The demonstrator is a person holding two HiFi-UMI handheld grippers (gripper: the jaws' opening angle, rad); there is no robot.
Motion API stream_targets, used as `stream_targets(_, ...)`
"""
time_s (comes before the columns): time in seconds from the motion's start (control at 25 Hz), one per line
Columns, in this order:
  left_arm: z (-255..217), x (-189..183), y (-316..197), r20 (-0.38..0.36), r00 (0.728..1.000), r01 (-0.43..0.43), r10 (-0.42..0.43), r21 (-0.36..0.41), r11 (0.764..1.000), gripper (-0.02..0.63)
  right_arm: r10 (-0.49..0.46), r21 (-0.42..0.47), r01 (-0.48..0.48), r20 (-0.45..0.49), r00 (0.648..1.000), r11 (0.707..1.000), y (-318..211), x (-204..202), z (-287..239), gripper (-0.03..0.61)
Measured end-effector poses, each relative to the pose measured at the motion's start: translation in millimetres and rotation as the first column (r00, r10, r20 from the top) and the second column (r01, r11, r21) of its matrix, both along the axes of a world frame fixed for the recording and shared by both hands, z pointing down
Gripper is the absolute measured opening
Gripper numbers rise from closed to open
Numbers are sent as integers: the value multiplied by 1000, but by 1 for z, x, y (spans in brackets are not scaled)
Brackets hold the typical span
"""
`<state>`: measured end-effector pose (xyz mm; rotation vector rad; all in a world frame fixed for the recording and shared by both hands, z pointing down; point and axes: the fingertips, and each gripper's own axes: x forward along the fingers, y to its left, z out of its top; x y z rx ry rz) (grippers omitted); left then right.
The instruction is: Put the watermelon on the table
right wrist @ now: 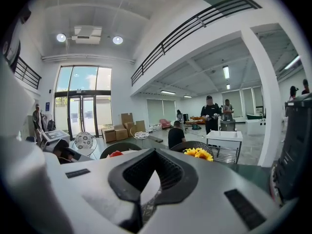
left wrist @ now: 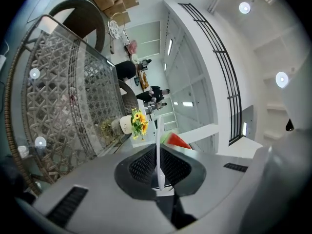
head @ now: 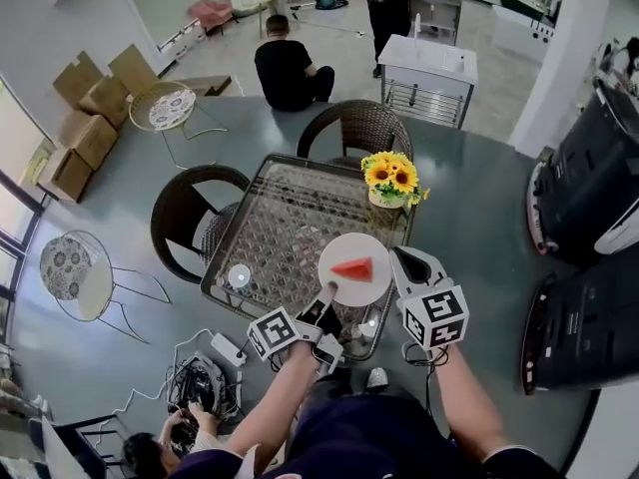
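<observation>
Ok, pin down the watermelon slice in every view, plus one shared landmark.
Head view: watermelon slice on the white plate, centre.
Left gripper view: slice right of centre, beside the plate's edge.
Right gripper view: slice, small red patch, left of centre.
Shared landmark: the sunflowers.

The table's glass is lying bare from the centre out to 10 and 11 o'clock, leaving open room from above; flowers are standing tall at the 2 o'clock corner, blocking it; a plate is covering the 5 o'clock part; a small white disc is sitting low near 7 o'clock; chairs are crowding the edges at 12 and 9 o'clock; floor is lying open at 3 o'clock.
</observation>
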<state>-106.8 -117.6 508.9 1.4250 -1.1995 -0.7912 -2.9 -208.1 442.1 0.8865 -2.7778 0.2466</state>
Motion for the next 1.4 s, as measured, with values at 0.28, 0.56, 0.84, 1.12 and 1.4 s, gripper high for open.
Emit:
stream_targets(0.28, 2, -12, -42, -12, 995, -102, 102, 1, 995, 14, 73, 29, -72, -22, 997, 997, -17, -9, -13, 3)
stream_targets(0.56, -4, -20, -73, -7, 984, -180, 180, 13, 984, 14, 161, 47, -160, -18, 987, 986, -37, -11, -24, 3)
stream_targets(0.84, 17, -23, -87, -4, 974, -228, 228, -33, 973, 14, 217, 19, -217, -25, 976, 976, -49, -8, -11, 3)
stream_targets(1.12, 49, -24, -99, -10, 964, -265, 266, -85, 960, 14, 264, -38, -266, -49, 963, 963, -62, -6, 16, 3)
stream_targets(1.4, 88, -27, -106, -19, 957, -289, 289, -116, 950, 14, 308, -90, -312, -54, 950, 946, -73, -9, 38, 3)
